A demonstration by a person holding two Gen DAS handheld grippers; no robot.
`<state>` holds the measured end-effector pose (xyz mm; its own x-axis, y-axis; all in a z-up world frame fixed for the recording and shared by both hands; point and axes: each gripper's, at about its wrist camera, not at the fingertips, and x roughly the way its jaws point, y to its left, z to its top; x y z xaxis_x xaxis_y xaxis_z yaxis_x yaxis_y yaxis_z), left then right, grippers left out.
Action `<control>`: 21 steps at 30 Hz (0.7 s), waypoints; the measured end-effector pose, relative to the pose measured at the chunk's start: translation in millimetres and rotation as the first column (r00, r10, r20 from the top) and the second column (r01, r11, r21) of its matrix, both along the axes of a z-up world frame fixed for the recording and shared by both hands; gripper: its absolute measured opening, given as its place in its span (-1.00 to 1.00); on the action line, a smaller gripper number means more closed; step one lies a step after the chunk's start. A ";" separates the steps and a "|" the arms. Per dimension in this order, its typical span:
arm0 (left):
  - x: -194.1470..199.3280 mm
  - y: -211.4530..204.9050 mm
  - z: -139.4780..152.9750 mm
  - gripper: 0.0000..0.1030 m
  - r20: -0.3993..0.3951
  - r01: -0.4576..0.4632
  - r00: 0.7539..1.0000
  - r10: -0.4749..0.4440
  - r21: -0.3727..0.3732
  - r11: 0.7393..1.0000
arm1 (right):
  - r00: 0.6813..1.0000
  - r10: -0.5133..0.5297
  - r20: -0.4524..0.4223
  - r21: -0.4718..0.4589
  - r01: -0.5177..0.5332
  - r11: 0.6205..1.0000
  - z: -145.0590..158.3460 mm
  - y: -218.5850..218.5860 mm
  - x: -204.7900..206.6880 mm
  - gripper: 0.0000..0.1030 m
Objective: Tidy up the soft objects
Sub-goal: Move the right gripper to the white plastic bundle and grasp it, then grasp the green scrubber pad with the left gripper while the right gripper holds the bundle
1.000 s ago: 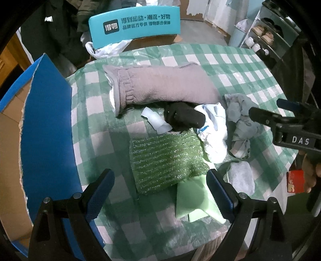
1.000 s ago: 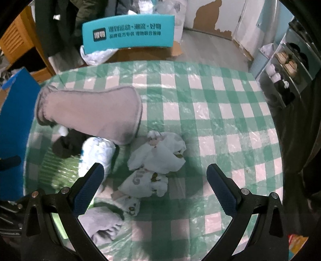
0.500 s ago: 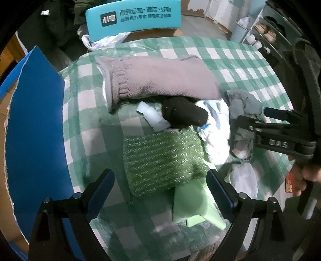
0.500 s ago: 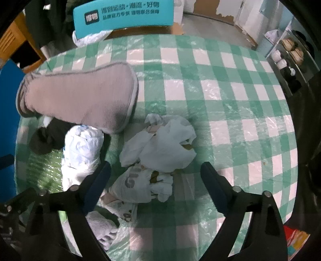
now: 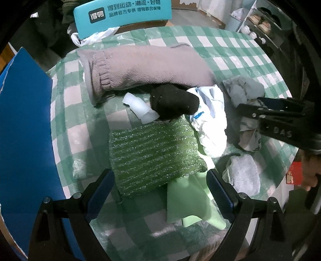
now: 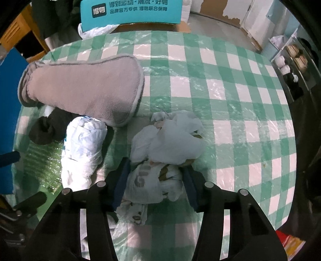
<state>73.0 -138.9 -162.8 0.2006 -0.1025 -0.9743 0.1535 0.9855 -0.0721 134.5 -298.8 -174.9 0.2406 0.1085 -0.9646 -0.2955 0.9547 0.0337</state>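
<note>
The right hand-held gripper (image 6: 155,181) points steeply down at the tabletop (image 6: 220,84), and its jaws, which have just been closing, now sit against both sides of a crumpled white garment (image 6: 152,180) with grey lettering, so the cloth is pinched between the blue pads; more of the same wrinkled white fabric (image 6: 172,138) bulges just beyond the fingertips. In the left wrist view this gripper shows from the side as a black bar over a grey rumpled cloth (image 5: 244,92), with part of the person's hand (image 5: 310,170) behind it. The left hand-held gripper (image 5: 160,188) also tilts steeply downward, its jaws wide apart and holding nothing, hovering over a green scrubby cloth (image 5: 152,152) with a coarse, glittery ribbed weave, which lies on a smooth pale green sheet (image 5: 190,202). Beyond that lie a rolled black sock (image 5: 174,102), a crinkled white and blue bundle (image 5: 210,124) and a small white plastic scrap (image 5: 138,108). A long mauve fleece slipper sock (image 5: 144,68) with a stitched cuff lies across the far side, touching the black sock. A small pale grey knitted piece (image 5: 242,174) lies near the right edge. The tabletop carries a glossy green and white checked cover, with a blue board (image 5: 24,124) at its left and a teal box (image 5: 122,14) beyond
</note>
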 end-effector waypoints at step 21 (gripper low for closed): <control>14.5 -1.6 -16.2 0.72 0.013 0.015 1.000 -0.015 0.005 1.000 | 1.000 0.003 0.018 0.064 -0.004 0.998 27.2 -2.0 -4.5 -0.01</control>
<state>87.5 -140.5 -179.0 0.2117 -0.1005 -0.9722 0.1687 0.9835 -0.0649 129.9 -300.8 -147.7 0.2574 0.1705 -0.9511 -0.2997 0.9498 0.0892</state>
